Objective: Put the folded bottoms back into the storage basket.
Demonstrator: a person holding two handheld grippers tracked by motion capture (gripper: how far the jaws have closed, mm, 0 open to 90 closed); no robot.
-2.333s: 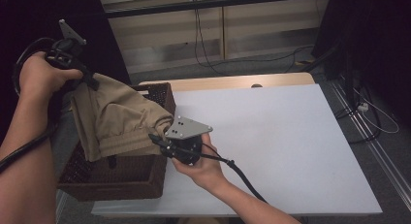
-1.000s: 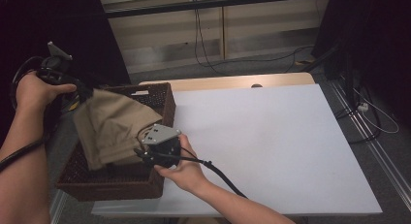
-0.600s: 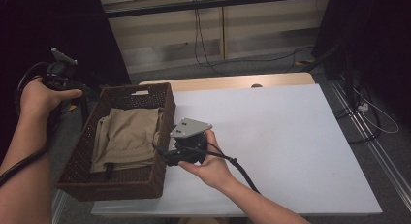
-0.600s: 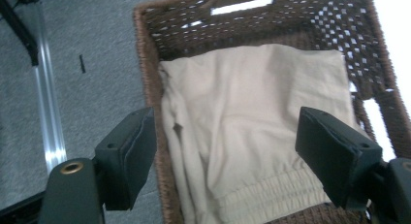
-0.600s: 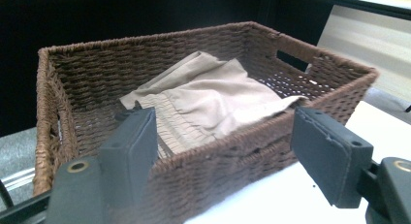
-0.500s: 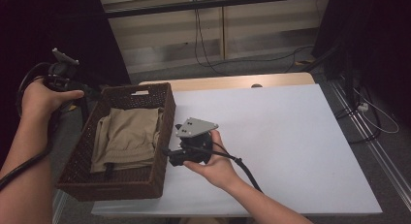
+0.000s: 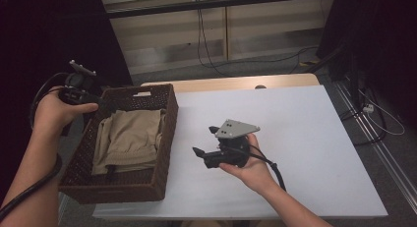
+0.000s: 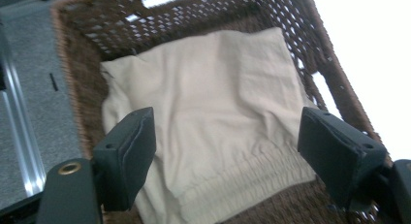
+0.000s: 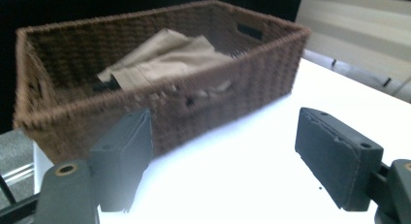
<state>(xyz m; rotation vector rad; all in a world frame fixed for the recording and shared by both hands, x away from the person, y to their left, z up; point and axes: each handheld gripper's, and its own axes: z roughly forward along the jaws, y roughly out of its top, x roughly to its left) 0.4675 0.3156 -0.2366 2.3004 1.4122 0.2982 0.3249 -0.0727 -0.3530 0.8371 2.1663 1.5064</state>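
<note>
A: Starting at the left, what's the left gripper (image 7: 104, 103) doing?

B: It hovers at the basket's (image 7: 167, 126) far left corner, jaws apart with nothing between them; they have just been opening. The folded beige garment (image 7: 129, 141) lies below and ahead of it, flat on the basket floor.

A: And the right gripper (image 7: 197, 152)?

B: Over the white counter (image 7: 305, 138), jaws spread and bare, also just opened. The basket sits ahead of it, a little apart.

A: So which step is this?

B: I'd judge the drop-off is finished and both hands are clearing away. Next they would need something new to fetch.

A: Counts?

B: One basket, one garment, two grippers.
</note>
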